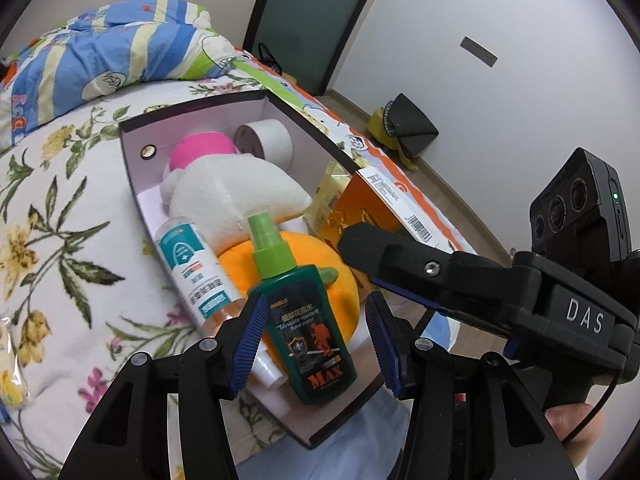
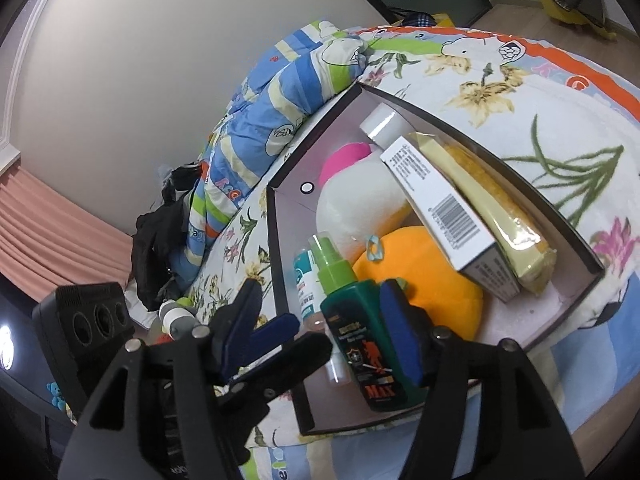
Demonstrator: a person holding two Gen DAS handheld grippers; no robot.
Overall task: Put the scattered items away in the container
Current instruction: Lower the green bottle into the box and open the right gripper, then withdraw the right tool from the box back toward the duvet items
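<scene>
An open dark-rimmed box (image 1: 132, 168) (image 2: 280, 240) lies on the bed. Inside are a white-and-pink plush (image 1: 228, 192) (image 2: 360, 196), an orange plush (image 1: 340, 292) (image 2: 432, 268), a clear sanitizer bottle (image 1: 192, 268), a white roll (image 1: 268, 140), an orange carton (image 1: 376, 212) (image 2: 452, 216) and a yellow packet (image 2: 492, 196). A green spray bottle (image 1: 304, 320) (image 2: 360, 336) rests in the box's near end. My left gripper (image 1: 312, 344) is open around it, pads apart from it. My right gripper (image 2: 324, 340) is open just above the box; it also shows in the left wrist view (image 1: 360, 240).
The bed has a floral blanket (image 1: 60, 220) and a rolled striped quilt (image 1: 100, 48) (image 2: 272, 112) behind the box. A plastic-wrapped item (image 1: 10, 376) lies at the left edge. Black clothing (image 2: 160, 240) sits by the wall. A folded fan (image 1: 408, 128) stands on the floor.
</scene>
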